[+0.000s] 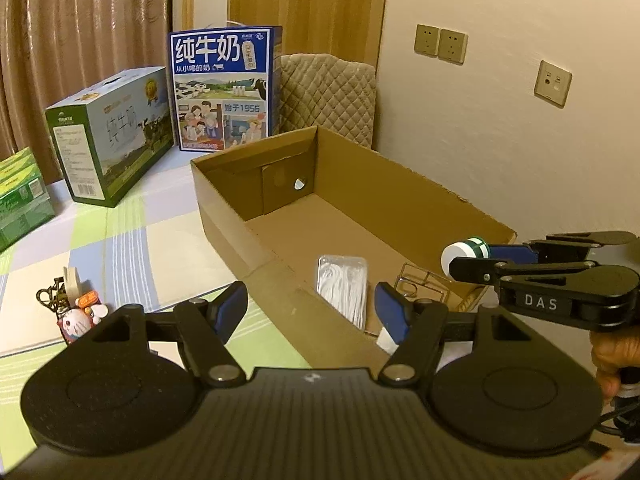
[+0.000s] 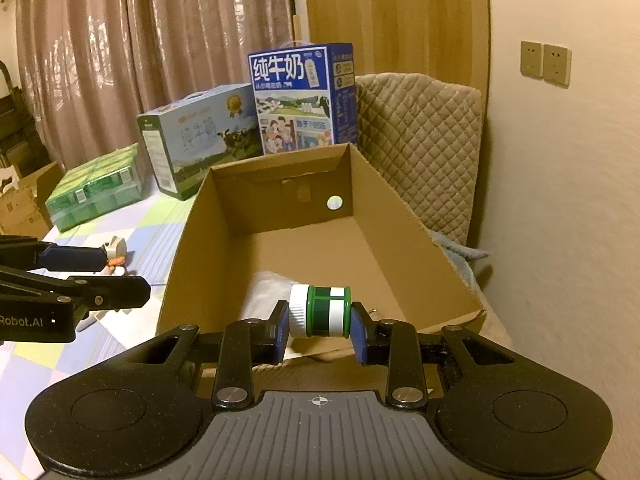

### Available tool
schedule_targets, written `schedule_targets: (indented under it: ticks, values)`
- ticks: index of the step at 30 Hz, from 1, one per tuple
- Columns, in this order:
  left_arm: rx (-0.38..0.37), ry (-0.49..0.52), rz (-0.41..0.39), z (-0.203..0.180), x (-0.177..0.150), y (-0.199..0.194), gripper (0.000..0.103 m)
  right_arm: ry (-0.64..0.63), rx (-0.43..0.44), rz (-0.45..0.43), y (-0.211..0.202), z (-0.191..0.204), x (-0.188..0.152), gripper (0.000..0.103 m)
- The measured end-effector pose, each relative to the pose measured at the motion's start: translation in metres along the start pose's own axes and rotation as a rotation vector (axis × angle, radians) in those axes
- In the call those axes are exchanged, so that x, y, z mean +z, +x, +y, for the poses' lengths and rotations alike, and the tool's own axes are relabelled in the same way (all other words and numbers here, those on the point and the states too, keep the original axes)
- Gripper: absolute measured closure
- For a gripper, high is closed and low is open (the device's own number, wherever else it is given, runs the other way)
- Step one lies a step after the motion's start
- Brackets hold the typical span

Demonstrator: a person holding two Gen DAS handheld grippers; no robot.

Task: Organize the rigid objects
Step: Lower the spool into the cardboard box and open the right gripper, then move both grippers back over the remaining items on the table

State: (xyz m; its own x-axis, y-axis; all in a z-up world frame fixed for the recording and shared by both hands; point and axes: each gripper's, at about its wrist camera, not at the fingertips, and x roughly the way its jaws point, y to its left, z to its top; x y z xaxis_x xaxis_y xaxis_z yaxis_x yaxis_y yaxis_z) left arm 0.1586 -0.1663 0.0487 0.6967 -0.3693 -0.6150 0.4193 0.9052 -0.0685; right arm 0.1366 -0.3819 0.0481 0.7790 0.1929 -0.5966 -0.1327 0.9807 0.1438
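**Two grippers at the box, one loaded**

Two grippers work at the cardboard box (image 2: 376, 208). The right gripper (image 2: 320, 330) is clenched on a small green-and-white bottle (image 2: 320, 312), pads against its white cap and its base, so the bottle lies sideways between the fingers, hanging over the box's near end. The left gripper (image 1: 310, 312) stands released with nothing between its fingers, over the box's near left corner.

To place the bottle well, I judge the right hand should carry it a little farther over the box's bare floor and lower it close before letting go, since a round bottle released on its side is likely to roll. Setting it clear of what already lies there should keep things tidy.

Inside the box, at its near end, lie a clear packet of white cord (image 1: 343, 286) and, just beside it, a thin wire frame (image 1: 420, 282); the far half is bare cardboard. Outside the box, to its left, a cluster of small trinkets (image 1: 76, 308) waits on the checked cloth (image 1: 132, 248).
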Motion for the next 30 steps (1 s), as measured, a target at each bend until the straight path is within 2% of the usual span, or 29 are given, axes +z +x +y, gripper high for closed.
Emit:
schedule_targets:
  ticks: [13,15,16,17,23,30]
  values:
    - [0.01,-0.027,-0.005,0.011,-0.005,-0.007,0.037,0.005,0.001,-0.009,0.008,0.006,0.0,0.074]
    - [0.015,-0.031,-0.003,0.013,-0.006,-0.008,0.037,0.019,-0.003,-0.012,0.008,0.004,0.002,0.068]
    - [0.017,-0.033,-0.003,0.015,-0.007,-0.008,0.037,0.027,-0.004,-0.02,0.007,0.003,0.003,0.059]
    - [0.02,-0.037,-0.003,0.017,-0.008,-0.009,0.037,0.038,-0.004,-0.033,0.005,0.001,0.003,0.055]
    - [0.05,-0.057,0.002,0.03,-0.016,-0.019,0.037,0.067,-0.02,-0.073,-0.009,-0.005,0.007,0.054]
    - [0.097,-0.075,0.003,0.048,-0.026,-0.039,0.037,0.068,-0.003,-0.092,-0.028,0.008,0.009,0.054]
